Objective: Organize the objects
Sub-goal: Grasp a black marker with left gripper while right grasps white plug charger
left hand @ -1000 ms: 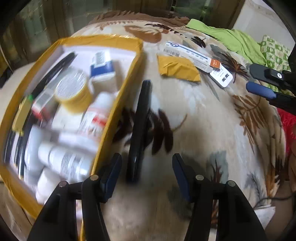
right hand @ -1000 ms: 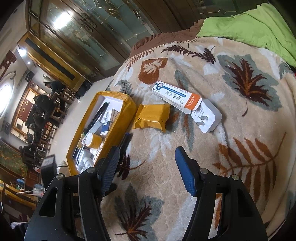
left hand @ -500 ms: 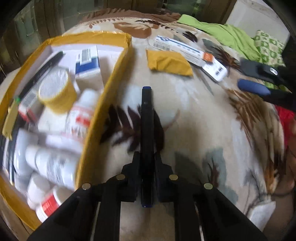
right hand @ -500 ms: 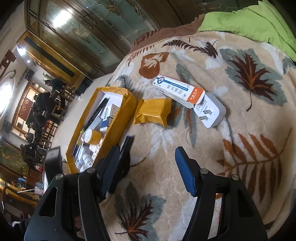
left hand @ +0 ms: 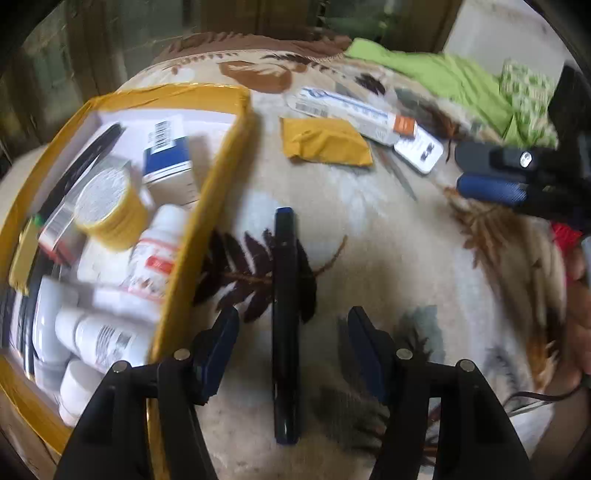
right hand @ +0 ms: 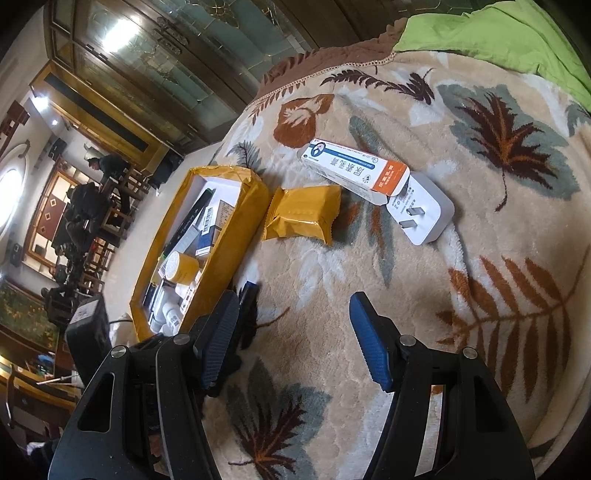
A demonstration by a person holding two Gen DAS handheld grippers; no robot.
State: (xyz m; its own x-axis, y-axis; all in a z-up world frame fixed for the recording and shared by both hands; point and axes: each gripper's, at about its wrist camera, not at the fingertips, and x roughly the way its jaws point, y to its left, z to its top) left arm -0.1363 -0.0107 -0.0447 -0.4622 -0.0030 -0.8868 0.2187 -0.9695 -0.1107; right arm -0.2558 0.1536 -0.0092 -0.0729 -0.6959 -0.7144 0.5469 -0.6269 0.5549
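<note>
Meanwhile, on a leaf-patterned blanket [left hand: 388, 258], the left gripper [left hand: 291, 354] hovers with its jaws opening, a long black pen-like object [left hand: 284, 317] lying on the fabric between the blue pads [left hand: 221, 347] without touching either. The object runs lengthwise from near to far, just right of a yellow box [left hand: 207, 206] packed with white bottles [left hand: 96, 336], a yellow-capped jar [left hand: 110, 206] and a blue-and-white carton [left hand: 166, 151]. Farther off on the blanket, a yellow foil packet [left hand: 325, 142] lies near the box's far right corner, and beyond it a white tube carton with an orange end [left hand: 354, 112] rests against a white plug adapter [left hand: 419, 149]. At the right edge of the left wrist view, the right gripper [left hand: 487, 173] reaches in from the side. Seen from its own camera, the right gripper [right hand: 291, 343] stands with jaws apart and nothing between them, over bare blanket [right hand: 424, 295]; the yellow box [right hand: 221, 258] sits to its far left, the foil packet [right hand: 301, 214], carton [right hand: 354, 171] and adapter [right hand: 421, 210] farther ahead. A green cloth [right hand: 498, 33] covers the far right corner.
</note>
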